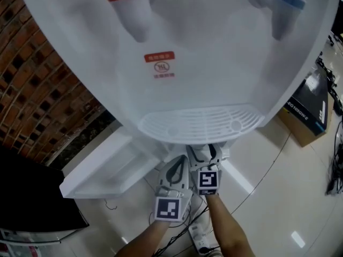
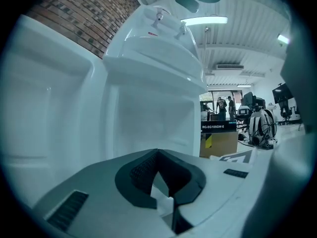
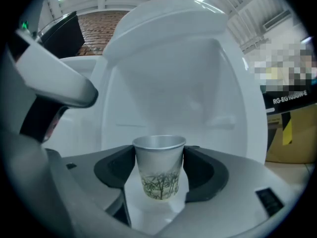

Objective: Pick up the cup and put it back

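here right gripper [image 3: 159,155] jaws clasp a tapered paper cup [image 3: 159,177], left gripper [image 2: 158,157] jaws clenched.

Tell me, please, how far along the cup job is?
Done: the cup is picked up, gripped upright by the right gripper. In hand: it is held in front of the water dispenser. Left: setting it down and letting go, since the jaws press on it. The left gripper is shut and empty.
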Available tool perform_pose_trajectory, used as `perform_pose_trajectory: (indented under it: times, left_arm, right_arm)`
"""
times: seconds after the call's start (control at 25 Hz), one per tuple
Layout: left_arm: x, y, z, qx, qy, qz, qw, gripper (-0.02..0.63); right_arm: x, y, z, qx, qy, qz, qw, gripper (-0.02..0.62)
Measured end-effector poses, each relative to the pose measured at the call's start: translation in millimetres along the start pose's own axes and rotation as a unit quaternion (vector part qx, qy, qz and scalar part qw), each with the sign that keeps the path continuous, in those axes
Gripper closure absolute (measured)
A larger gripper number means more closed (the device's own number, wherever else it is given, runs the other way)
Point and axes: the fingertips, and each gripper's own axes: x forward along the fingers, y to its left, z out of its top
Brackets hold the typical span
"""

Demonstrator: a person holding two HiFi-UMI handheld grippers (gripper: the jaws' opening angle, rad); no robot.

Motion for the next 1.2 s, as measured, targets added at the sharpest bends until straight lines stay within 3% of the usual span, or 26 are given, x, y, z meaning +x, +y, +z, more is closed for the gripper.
perform_pose_trajectory:
  times: [0.4, 0.52, 0.64, 1.0, 1.08, 1.2]
  left_arm:
    - [-4.5, 5.5, -8.9, 0.002, 0.011, 0.001, 0.9999, 0.606]
    - [-5.6, 4.5, -13.0, 0.0, 0.015, 0.001, 0.9999, 0.606]
    - [-5.9, 4.2, -12.2, -0.005, 0.015, 0.002, 0.9999, 0.606]
    - [-10.9, 3.2, -3.5, -0.004, 0.009, 0.004, 0.9999, 0.606]
    - [-14.0, 3.7, 4.2, -0.009, 0.009, 0.006, 0.9999, 0.606]
    - [-20.1, 2.6, 22.5, -0.012, 0.004, 0.007, 0.9999, 0.606]
  right_arm:
    - [32.8, -5.7, -25.6, 0.002, 0.013, -0.009, 1.0, 0.272]
    - [33.9, -4.4, -24.9, -0.002, 0.019, -0.007, 1.0, 0.222]
    - [31.2, -1.7, -26.1, -0.009, 0.024, -0.005, 1.0, 0.222]
    - [-0.2, -3.0, 4.0, -0.017, 0.022, -0.017, 0.999, 0.222]
    - [-15.5, 5.7, 13.7, -0.022, 0.035, -0.007, 0.999, 0.332]
    - [-43.0, 19.9, 35.4, -0.024, 0.046, 0.006, 0.999, 0.408]
